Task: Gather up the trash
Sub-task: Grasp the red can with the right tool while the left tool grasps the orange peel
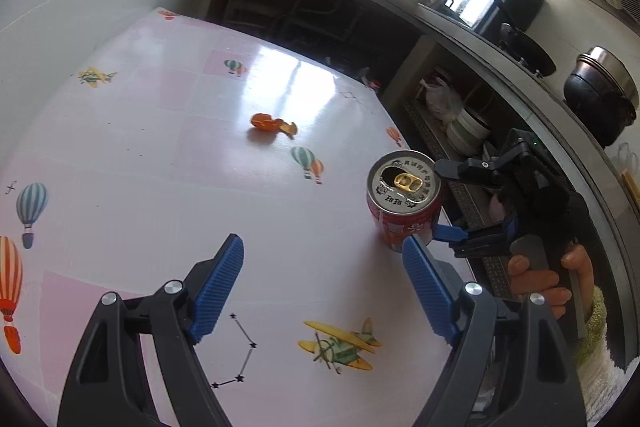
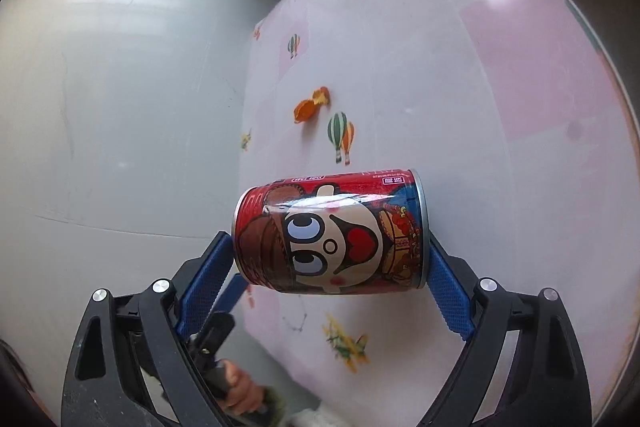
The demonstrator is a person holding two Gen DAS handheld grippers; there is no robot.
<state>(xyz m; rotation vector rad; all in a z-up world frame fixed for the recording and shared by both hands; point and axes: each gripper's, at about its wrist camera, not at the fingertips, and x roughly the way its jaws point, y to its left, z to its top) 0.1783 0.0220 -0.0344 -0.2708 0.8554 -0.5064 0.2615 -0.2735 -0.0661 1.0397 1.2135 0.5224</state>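
Note:
A red drink can (image 1: pixel 404 205) with a cartoon face stands near the table's right edge. In the right wrist view the can (image 2: pixel 332 233) sits between my right gripper's blue pads, which press its top and bottom ends. My right gripper (image 1: pixel 442 201) is shut on the can. My left gripper (image 1: pixel 324 287) is open and empty, just left of the can above the table. An orange peel (image 1: pixel 274 123) lies farther back in the middle of the table; it also shows in the right wrist view (image 2: pixel 311 105).
The table (image 1: pixel 160 147) has a pink-and-white cloth printed with balloons and planes. Dark kitchen shelving (image 1: pixel 460 115) with bowls and a black pot (image 1: pixel 600 95) runs along the right. A grey floor (image 2: pixel 120 107) lies beyond the table's far edge.

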